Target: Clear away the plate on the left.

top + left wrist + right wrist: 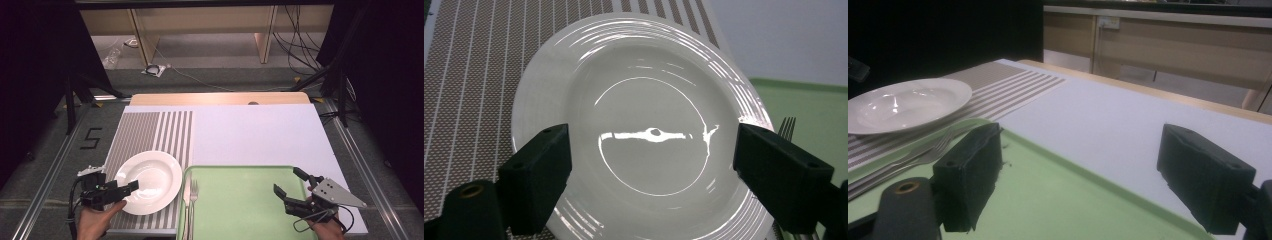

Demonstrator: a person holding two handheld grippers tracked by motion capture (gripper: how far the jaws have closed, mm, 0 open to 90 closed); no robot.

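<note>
You are holding the left gripper (129, 187) low over the near-left part of the white plate (150, 181), its jaws standing wide apart and clamped on nothing. In the left gripper view those jaws are framing the plate's well (651, 150), one hanging over the rim at about 8 o'clock, the other over the rim at about 4 o'clock. Whether either jaw is touching the glaze, you cannot tell from here.

The plate is sitting on the striped placemat (145, 130), at the 9 o'clock side of the green tray (240, 200), its right rim just beside the tray's left edge. A fork (193, 192) and what looks like a knife (186, 200) are lying along the tray's left side, near that rim.

Your right gripper (290, 182) is hovering over the tray's right half, jaws apart and empty, well clear of the plate.

Judging by the shine, the plate is glazed ceramic: stiff, fairly heavy for its size, slippery and liable to chip or break if dropped. The broad well is giving the jaws nothing to close on. Taking the raised rim at the edge nearest you, one jaw above and one below, looks the surest hold. Expect the far side to sag, so grip deep on the rim and lift slowly, keeping clear of the cutlery.
</note>
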